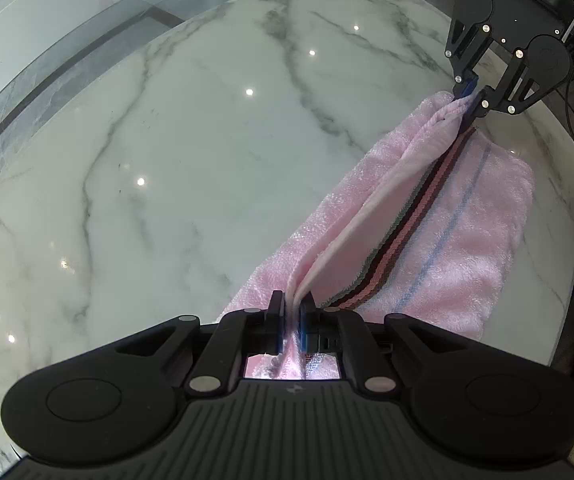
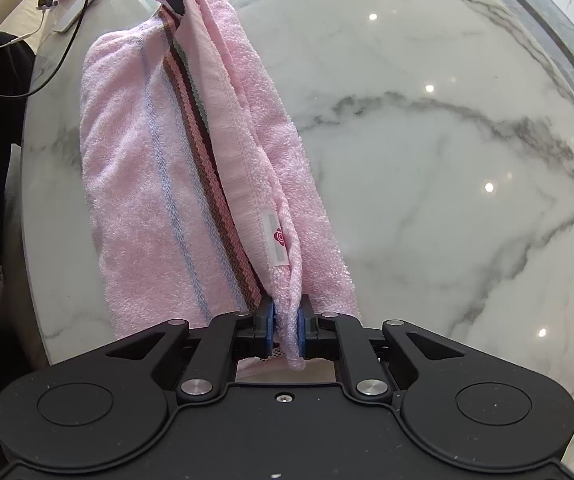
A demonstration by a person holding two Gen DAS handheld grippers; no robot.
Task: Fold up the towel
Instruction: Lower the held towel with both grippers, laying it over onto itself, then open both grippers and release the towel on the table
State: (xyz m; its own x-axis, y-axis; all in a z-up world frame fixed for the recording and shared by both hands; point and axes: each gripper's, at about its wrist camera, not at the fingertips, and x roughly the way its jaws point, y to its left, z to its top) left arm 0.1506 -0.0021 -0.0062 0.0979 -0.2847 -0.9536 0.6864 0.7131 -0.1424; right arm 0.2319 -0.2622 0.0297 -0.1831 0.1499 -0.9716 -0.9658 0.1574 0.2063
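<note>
While its blue-padded jaws clamp one corner of the pink terry towel [image 1: 459, 264], the left gripper [image 1: 291, 322] hangs low over the white marble table [image 1: 175, 168]. The towel lies folded along the table's near edge, its hem stretched taut and lifted. At the far corner, the right gripper [image 1: 471, 96] pinches the hem likewise.

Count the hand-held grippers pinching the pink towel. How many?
2. The left hand-held gripper pinches one end of the towel; the right hand-held gripper pinches the other end.

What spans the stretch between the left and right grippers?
In both wrist views, only the pink towel's raised edge runs from the left gripper to the right gripper, taut above the marble table.
</note>
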